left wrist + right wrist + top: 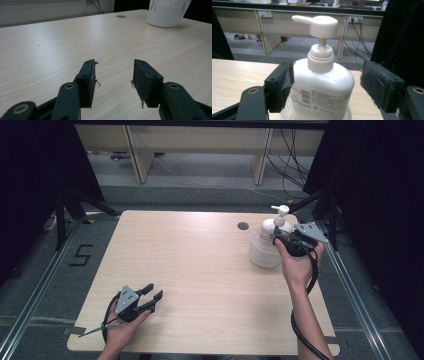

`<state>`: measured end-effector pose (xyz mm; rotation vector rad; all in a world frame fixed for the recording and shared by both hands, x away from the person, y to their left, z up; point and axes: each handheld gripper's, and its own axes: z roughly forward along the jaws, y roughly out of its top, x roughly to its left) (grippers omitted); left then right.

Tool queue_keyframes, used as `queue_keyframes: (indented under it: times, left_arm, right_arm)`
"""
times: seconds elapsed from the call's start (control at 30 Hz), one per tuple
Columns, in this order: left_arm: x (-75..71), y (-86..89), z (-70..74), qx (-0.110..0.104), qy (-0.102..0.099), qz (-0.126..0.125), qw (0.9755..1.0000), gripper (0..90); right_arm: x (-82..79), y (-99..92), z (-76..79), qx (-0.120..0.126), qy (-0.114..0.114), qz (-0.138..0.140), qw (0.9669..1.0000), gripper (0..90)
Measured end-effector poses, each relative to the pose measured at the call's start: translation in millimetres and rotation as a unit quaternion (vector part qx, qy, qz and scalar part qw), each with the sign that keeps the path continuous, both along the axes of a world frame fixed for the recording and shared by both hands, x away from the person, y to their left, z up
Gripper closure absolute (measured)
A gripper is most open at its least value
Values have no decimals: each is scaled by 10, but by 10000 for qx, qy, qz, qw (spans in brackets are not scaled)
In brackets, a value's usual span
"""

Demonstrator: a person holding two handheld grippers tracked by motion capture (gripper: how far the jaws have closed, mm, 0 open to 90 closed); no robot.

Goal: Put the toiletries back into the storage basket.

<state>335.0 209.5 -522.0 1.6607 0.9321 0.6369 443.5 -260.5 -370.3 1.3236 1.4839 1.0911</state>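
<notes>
Overhead, from the high view, the table (200, 270) carries a white slotted basket (262, 252) at about two o'clock from its middle, with a white pump bottle (275, 222) standing upright in it. The right gripper (278, 236) sits against the bottle's body from the three o'clock side, held in the person's right hand (297, 262). The left gripper (152, 292) lies low at about seven o'clock, near the table's front edge, its jaws spread wide and well apart from the basket.

Next, the left gripper view: its fingers (86, 82) stand wide apart over bare wood, holding nothing, while the basket (167, 12) sits far off at one o'clock.

Lastly, the right gripper view: the pump bottle (322, 85) stands between the jaws, spout pointing to ten o'clock. The left pad (285, 83) touches the bottle's side; the right pad (374, 87) stands just clear, so the jaws are wide and not clamped.
</notes>
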Motion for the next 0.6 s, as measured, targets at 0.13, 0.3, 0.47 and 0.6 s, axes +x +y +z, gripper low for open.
queue_keyframes:
  times: [0.13,0.3,0.47,0.6]
  left_arm:
    - [0,0,0,4,-2,-3,10000,524]
    - [-2,0,1,14,-4,-7,10000,523]
    - [-1,-2,0,12,-5,-1,10000,524]
    - [-1,-2,1,22,-8,-3,10000,524]
  right_arm:
    - [-60,2,-20,82,-21,18,10000,275]
    - [-154,1,-42,137,-19,44,9999,279]
    - [-240,-21,-71,96,19,91,9999,285]
    - [-290,-42,-98,52,-19,134,9999,290]
